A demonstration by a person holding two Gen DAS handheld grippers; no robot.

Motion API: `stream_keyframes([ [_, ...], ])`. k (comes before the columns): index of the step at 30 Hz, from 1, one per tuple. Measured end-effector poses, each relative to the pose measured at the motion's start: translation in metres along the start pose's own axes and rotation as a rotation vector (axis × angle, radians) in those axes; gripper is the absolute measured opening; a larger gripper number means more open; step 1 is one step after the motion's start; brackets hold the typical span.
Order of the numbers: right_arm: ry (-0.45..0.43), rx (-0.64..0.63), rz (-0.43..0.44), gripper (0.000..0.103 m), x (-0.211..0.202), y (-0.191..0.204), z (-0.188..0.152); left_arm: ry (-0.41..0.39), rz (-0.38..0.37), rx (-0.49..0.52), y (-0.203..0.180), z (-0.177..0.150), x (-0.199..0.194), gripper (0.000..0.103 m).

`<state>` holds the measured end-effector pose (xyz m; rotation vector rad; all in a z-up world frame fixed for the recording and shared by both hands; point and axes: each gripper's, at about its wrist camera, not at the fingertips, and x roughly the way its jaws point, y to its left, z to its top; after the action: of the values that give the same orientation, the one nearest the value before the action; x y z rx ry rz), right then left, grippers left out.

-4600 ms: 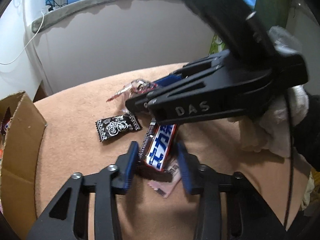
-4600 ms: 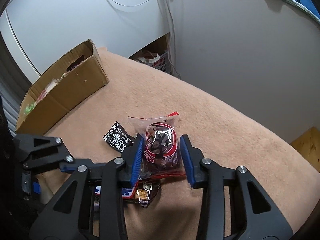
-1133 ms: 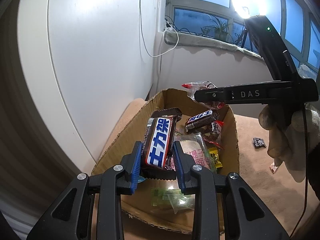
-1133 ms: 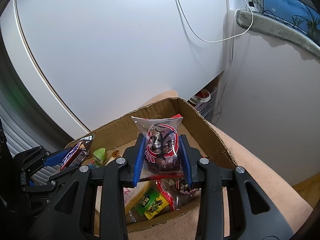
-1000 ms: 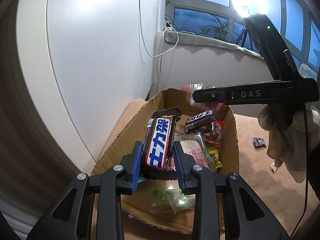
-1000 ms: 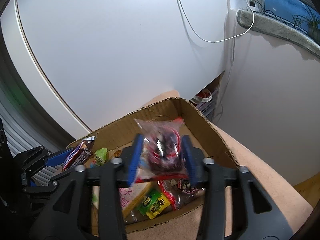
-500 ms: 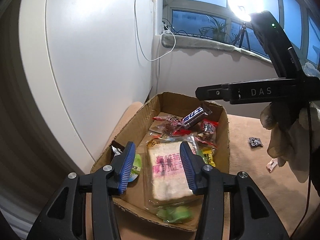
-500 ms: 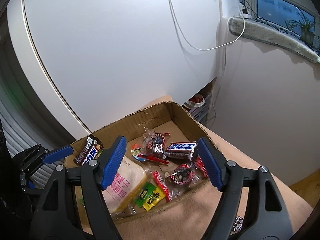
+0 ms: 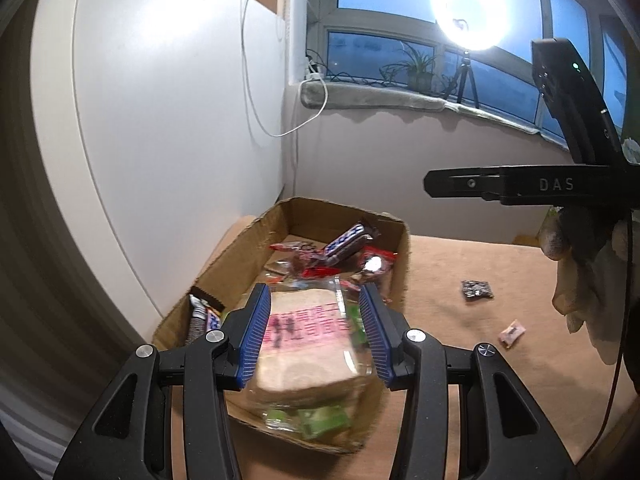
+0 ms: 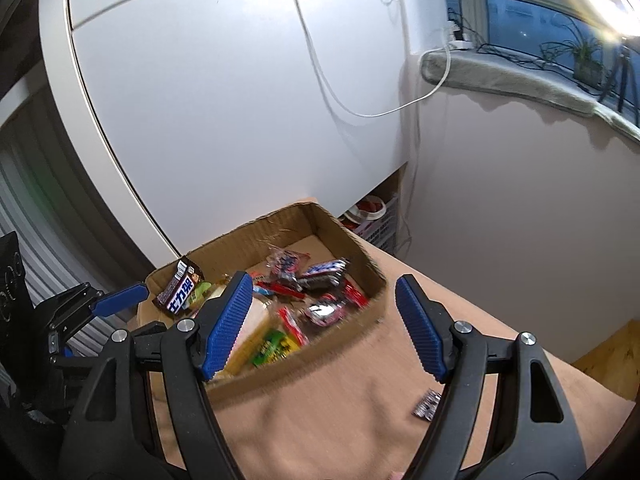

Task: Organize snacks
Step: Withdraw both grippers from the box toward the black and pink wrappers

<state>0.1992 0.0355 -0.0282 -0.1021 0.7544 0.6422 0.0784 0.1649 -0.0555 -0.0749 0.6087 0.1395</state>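
A cardboard box (image 9: 236,252) holds several snacks on the tan blanket. The chocolate bar (image 10: 179,287) leans in the box's near-left corner, also in the left wrist view (image 9: 206,317). The red-and-dark snack bag (image 10: 286,266) lies at the far end next to another bar (image 9: 347,241). A wrapped bread pack (image 9: 306,344) fills the near end. My left gripper (image 9: 316,338) is open and empty above the box. My right gripper (image 10: 324,324) is open and empty, above the box's edge and the blanket.
A small dark snack packet (image 9: 476,289) and a small pink packet (image 9: 511,331) lie on the blanket (image 9: 460,340) right of the box; the dark one also shows in the right wrist view (image 10: 427,403). A white wall with a hanging cable (image 10: 336,92) stands behind the box.
Both grippers opened over the box and dropped their loads: the chocolate bar into the near-left corner, the snack bag at the far end. Both have since lifted and drawn back.
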Motion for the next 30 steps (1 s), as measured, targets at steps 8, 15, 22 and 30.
stream_keyframes([
  [8,-0.016,0.004,-0.077,0.077,-0.046,-0.033,-0.026,-0.011,-0.056,0.001,-0.028,-0.005,-0.011,0.045],
  [15,0.037,0.041,-0.099,0.077,-0.064,-0.071,-0.068,0.004,-0.124,0.04,-0.064,-0.011,-0.009,0.045],
  [22,0.131,-0.031,-0.036,0.076,-0.059,-0.08,-0.114,0.055,-0.178,0.086,-0.098,-0.016,0.009,0.045],
  [30,0.26,-0.269,0.062,0.056,-0.041,-0.068,-0.148,0.146,-0.242,0.172,-0.131,-0.013,0.049,0.045],
])
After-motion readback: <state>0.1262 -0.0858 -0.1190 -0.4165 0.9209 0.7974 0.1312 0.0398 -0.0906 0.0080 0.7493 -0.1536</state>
